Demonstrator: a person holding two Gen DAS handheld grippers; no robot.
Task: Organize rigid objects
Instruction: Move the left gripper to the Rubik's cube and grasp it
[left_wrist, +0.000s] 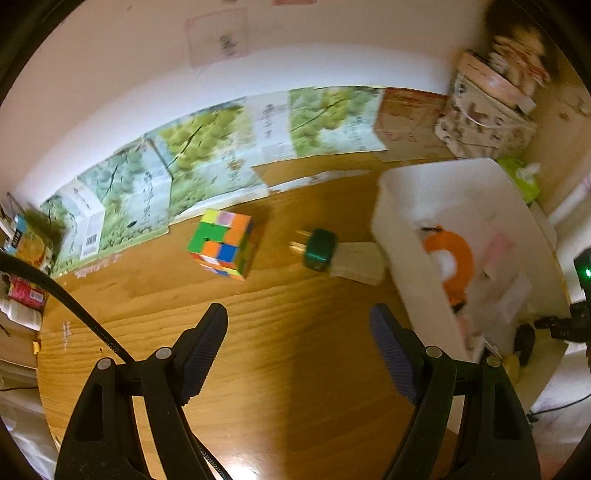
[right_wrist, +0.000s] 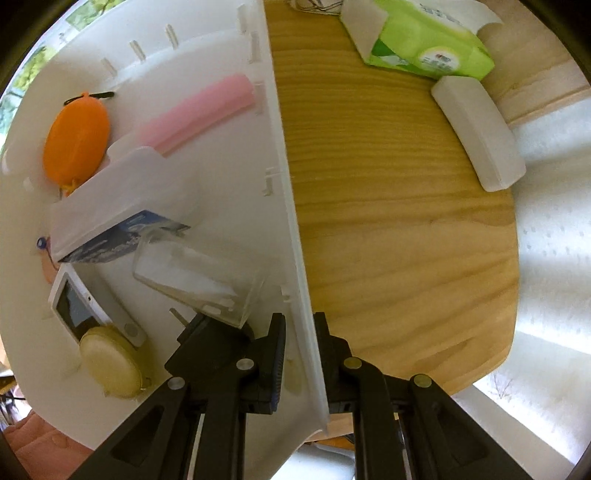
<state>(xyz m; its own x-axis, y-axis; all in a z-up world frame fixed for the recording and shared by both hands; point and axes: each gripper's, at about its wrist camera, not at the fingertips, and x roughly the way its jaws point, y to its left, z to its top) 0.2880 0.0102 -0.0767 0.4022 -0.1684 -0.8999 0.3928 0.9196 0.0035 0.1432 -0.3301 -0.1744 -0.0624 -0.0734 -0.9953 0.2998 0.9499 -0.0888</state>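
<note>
On the bin (right_wrist: 295, 236) rim, right claw (right_wrist: 299, 332) clamps; left claw (left_wrist: 299, 328) gapes over bare table (left_wrist: 258, 332).

Right tongs (right_wrist: 300, 343) clamped on white bin wall (right_wrist: 284, 192); orange case (right_wrist: 75, 138) inside.

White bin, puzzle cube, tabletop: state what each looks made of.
White bin: looks like thin moulded plastic, matt, with small ribs and slots along its wall. Puzzle cube: probably hard plastic, with bright flat-coloured squares. Tabletop: wood or wood-look laminate, with grain lines and a slight sheen; which one is unclear.
</note>
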